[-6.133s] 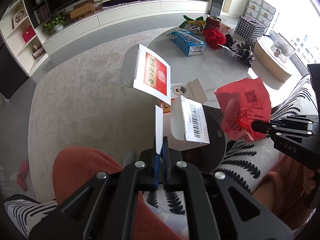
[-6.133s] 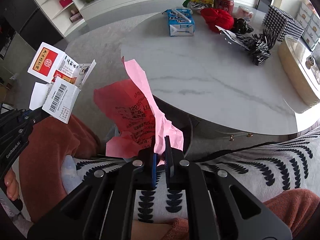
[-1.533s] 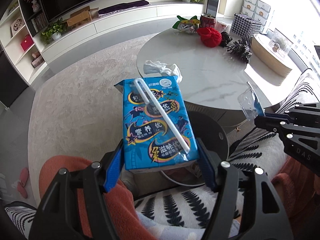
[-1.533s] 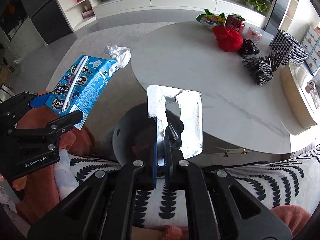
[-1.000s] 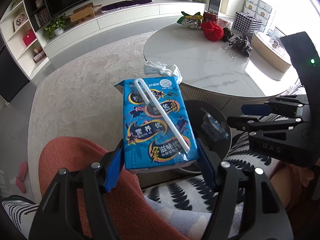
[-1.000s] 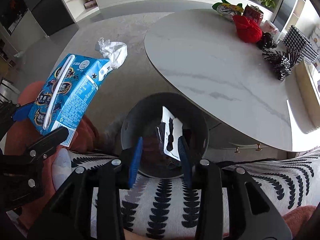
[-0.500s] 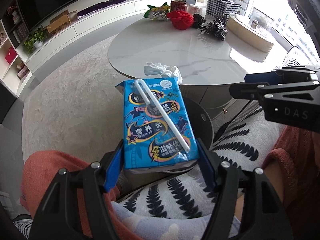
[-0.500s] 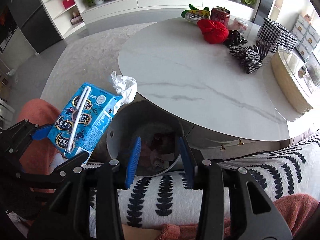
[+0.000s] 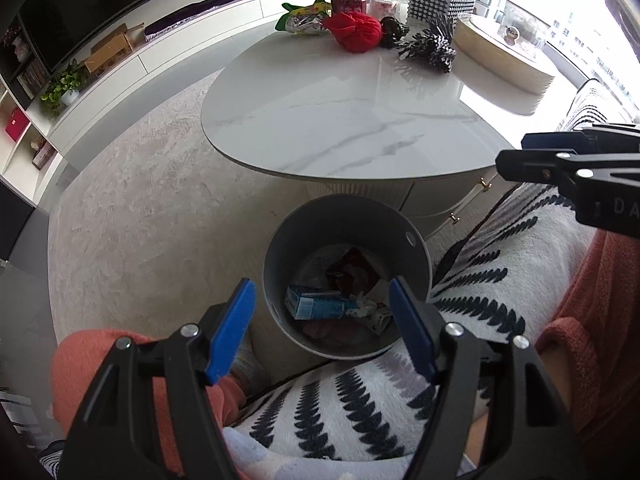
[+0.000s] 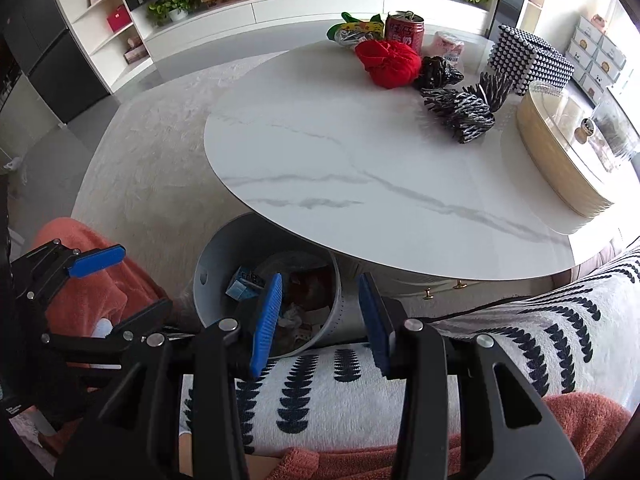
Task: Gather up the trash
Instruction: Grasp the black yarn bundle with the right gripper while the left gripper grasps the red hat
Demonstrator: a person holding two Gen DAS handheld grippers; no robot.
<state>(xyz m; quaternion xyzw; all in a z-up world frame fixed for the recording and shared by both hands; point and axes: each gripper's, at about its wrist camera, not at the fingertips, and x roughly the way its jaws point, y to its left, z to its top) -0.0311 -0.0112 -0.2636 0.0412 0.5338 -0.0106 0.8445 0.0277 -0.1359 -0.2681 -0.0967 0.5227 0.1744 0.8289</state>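
Observation:
A grey round bin (image 9: 280, 240) stands on the carpet beside the table, also in the right wrist view (image 10: 208, 264). Inside lie a blue drink carton (image 9: 316, 303), a white tissue and red wrappers. My left gripper (image 9: 322, 292) is open and empty just above the bin's near rim. My right gripper (image 10: 318, 292) is open and empty above the bin's right side. On the far side of the white marble table (image 10: 360, 168) sit a red crumpled bag (image 10: 388, 62), a red can (image 10: 404, 30), a green snack packet (image 10: 352, 32) and a black crumpled bag (image 10: 438, 72).
A black-and-white spiky ornament (image 10: 460, 108) and a studded box (image 10: 528, 60) stand at the table's far right. A tan oval tray (image 10: 560, 160) lies right of the table. A patterned blanket (image 10: 400, 380) covers the lap near me. White shelving (image 9: 160, 48) runs along the far wall.
My left gripper has opened and let go of the blue carton and tissue, which now lie in the bin. Earlier my right gripper dropped a clear wrapper into the bin and opened.

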